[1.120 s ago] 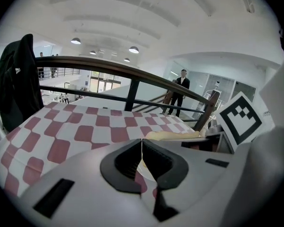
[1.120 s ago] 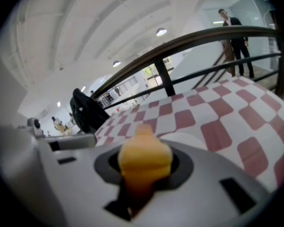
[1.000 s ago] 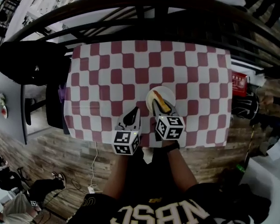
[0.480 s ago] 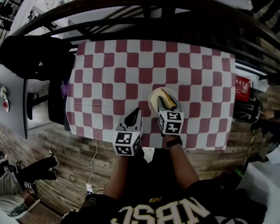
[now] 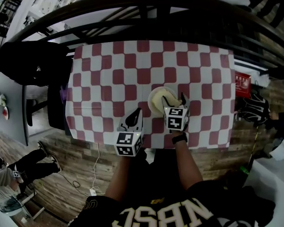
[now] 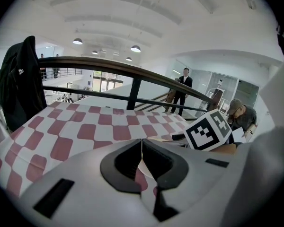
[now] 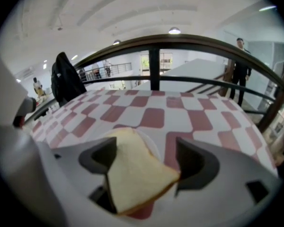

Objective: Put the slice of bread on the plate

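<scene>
The slice of bread is pale with a brown crust and lies tilted between the wide-apart jaws of my right gripper. Those jaws are opening and their pads no longer press on it. Under it is the white plate. In the head view the bread rests on the plate near the table's front edge, with my right gripper right over it. My left gripper hovers left of the plate, its jaws shut on nothing.
A red-and-white checked cloth covers the table. A dark curved railing runs behind it. A black jacket hangs at the left, and a red box sits off the right edge. People stand beyond the railing.
My right gripper has moved down and to the right over the plate and its jaws have spread. The bread, gripped before, now lies on the plate. The left gripper has stayed put.
</scene>
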A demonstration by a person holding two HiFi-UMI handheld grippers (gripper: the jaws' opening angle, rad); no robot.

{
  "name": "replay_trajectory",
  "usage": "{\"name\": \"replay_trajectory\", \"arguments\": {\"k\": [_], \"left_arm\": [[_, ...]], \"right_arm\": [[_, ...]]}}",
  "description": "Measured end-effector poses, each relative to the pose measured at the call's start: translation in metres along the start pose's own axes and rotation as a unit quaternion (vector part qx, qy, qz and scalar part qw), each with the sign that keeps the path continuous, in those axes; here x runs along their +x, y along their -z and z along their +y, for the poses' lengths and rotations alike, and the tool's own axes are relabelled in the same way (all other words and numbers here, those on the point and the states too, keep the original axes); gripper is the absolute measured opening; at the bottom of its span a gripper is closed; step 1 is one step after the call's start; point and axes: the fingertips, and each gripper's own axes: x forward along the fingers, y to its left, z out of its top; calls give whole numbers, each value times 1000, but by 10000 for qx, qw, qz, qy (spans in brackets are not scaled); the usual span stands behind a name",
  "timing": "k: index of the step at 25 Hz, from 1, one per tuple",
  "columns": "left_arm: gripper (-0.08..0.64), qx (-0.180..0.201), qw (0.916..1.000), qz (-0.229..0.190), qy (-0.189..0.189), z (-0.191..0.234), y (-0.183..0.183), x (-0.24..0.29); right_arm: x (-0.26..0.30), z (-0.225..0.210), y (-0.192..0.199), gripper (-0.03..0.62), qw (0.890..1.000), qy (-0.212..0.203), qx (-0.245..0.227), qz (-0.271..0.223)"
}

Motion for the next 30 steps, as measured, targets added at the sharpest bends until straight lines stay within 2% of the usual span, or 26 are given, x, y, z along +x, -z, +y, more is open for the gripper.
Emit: {"name": "replay_trajectory", "arguments": {"k": [3,5,12,18,22,25,30], "left_arm": [[25,65,10000,-22,70,-3,-3,-3],[25,126,9998,-75,127,-5,-7,-6],[25,296,9979,-426,392,-14,-29,-29],[25,630,9902,-1018,714,-33,-67,-66],[25,878,9796,-1524,977,-53,-96,-93],[25,1023,9716,-1820,1112,-65,-112,-121],[25,1255,9566,-2223,1404,-85,-126,-165]], "right_arm": [[0,-8,8,402,9997,105,-140,168],[-7,-11,6,400,9998,107,-36,157],[-79,2,-21,382,9970,-142,265,-714],[-162,38,-48,220,9856,-124,172,-1678],[-222,60,-83,97,9692,-157,155,-2454],[-264,82,-100,50,9583,-110,27,-2855],[-307,109,-102,17,9519,-22,-87,-3063]]}}
